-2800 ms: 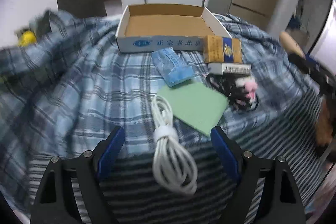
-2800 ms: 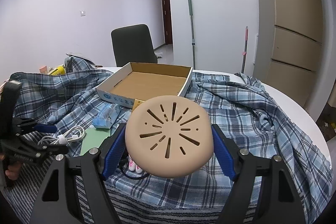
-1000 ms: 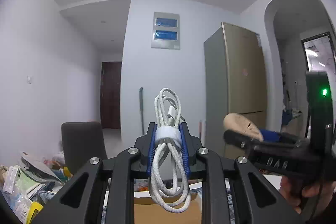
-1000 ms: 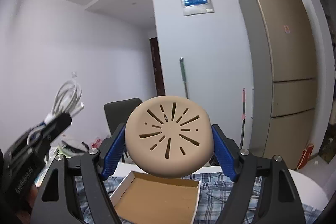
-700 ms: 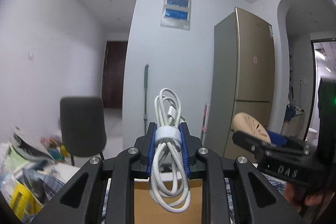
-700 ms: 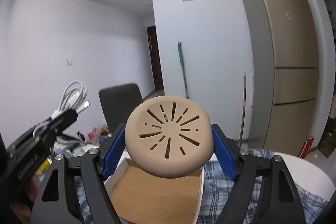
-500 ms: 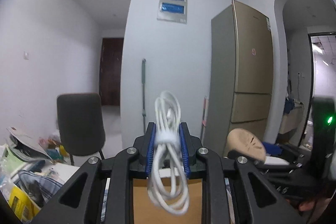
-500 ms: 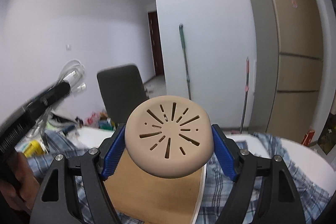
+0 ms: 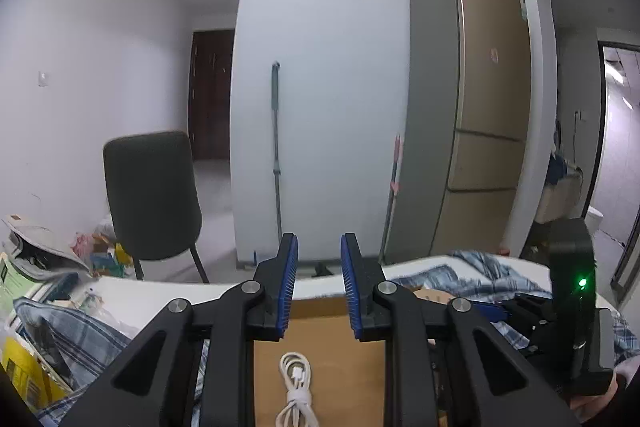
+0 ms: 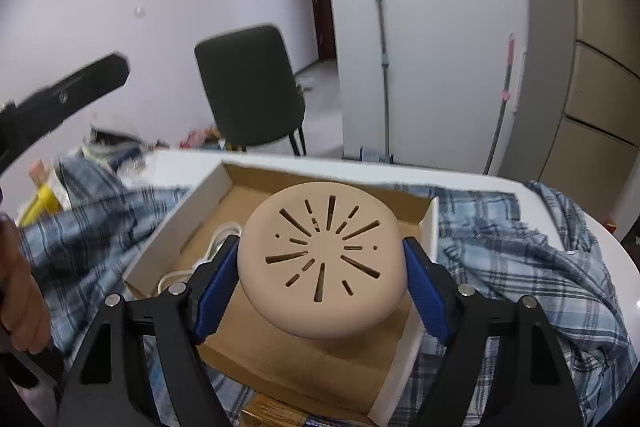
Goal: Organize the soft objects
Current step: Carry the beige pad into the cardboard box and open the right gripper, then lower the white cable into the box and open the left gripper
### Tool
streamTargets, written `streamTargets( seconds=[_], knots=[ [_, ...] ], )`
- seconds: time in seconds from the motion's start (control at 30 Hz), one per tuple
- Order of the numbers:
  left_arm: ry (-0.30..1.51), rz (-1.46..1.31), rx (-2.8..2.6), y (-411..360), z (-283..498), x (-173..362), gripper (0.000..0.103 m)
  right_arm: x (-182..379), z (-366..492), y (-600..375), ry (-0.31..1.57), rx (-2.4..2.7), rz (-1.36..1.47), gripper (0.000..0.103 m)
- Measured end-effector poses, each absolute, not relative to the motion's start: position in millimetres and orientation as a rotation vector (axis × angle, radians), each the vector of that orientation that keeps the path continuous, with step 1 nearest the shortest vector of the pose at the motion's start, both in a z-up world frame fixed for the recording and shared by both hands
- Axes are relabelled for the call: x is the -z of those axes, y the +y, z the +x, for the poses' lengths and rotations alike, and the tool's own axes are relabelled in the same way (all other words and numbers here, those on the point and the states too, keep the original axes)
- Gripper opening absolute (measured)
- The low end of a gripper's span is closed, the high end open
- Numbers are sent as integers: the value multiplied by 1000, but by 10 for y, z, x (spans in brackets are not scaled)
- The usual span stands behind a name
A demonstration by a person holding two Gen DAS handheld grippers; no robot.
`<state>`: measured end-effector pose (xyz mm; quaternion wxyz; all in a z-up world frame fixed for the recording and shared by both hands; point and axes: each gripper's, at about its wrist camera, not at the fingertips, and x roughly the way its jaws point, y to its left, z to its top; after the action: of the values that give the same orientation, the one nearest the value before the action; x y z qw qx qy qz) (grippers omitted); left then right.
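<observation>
The room is lit evenly and rather dimly by soft white light from the ceiling, without glare or hard shadows, while the fisheye lenses bend the walls and darken the corners, and motion blur softens the dark chair (image 10: pixel 252 87) and the plaid cloth (image 10: pixel 88 235) at left.

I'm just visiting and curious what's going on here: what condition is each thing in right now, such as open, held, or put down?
White coiled cable: lying loose on the box floor, bundled by its strap.
Shallow cardboard box: lidless, holding the cable.
Beige round slotted pad: gripped above the box.
Left gripper: jaws opening, nothing between them.
Right gripper: clamped on the pad.
Blue plaid cloth: rumpled around the box.
</observation>
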<state>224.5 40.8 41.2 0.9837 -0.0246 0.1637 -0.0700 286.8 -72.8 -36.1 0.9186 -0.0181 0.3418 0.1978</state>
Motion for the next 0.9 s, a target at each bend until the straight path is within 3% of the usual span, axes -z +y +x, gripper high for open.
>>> streamTargets(
  seconds=[0.07,0.1,0.13,0.33,0.6,0.9],
  knots=[
    [360,-53,145,394,2275,-331,73,451,2902,-700,737,-406,-51,80],
    [353,-54,130,395,2279,-298,99,483,2919,-689,753,-407,-57,81],
    [328,-58,105,401,2262,-269,102,518,2939,-678,772,-406,-67,82],
    [342,-66,109,393,2301,-243,102,483,2908,-696,733,-386,-81,96],
    [306,-61,105,297,2114,-422,102,-14,2758,-878,649,-334,-24,96],
    [191,-37,99,145,1365,-912,102,-490,2117,-1118,534,-305,-49,96]
  ],
)
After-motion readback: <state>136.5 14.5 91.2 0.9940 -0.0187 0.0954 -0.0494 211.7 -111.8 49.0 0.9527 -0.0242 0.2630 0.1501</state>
